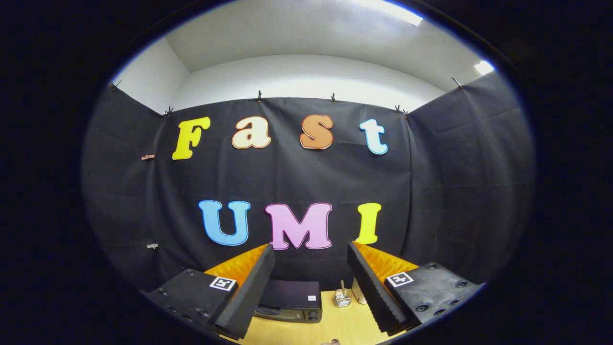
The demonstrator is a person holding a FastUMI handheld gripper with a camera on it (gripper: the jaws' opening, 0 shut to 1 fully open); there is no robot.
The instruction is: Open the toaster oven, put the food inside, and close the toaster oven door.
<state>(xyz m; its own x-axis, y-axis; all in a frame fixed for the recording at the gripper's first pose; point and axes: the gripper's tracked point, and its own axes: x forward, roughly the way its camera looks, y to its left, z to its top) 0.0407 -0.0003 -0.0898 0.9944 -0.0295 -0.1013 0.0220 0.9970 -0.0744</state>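
Note:
My gripper (310,287) is held high and level, open, with nothing between its fingers. Below and beyond the fingers a dark toaster oven (289,302) stands on the wooden table (345,323), close behind the left finger, which hides its left part. I see its top and a strip of its front with two knobs; whether the door is open I cannot tell. A small brownish thing (330,342) peeks in at the table's near edge; what it is I cannot tell.
To the right of the oven stand a small clear glass jar (342,298) with a stick in it and a pale object (359,292) partly behind the right finger. The black cloth wall closes the booth behind and at both sides.

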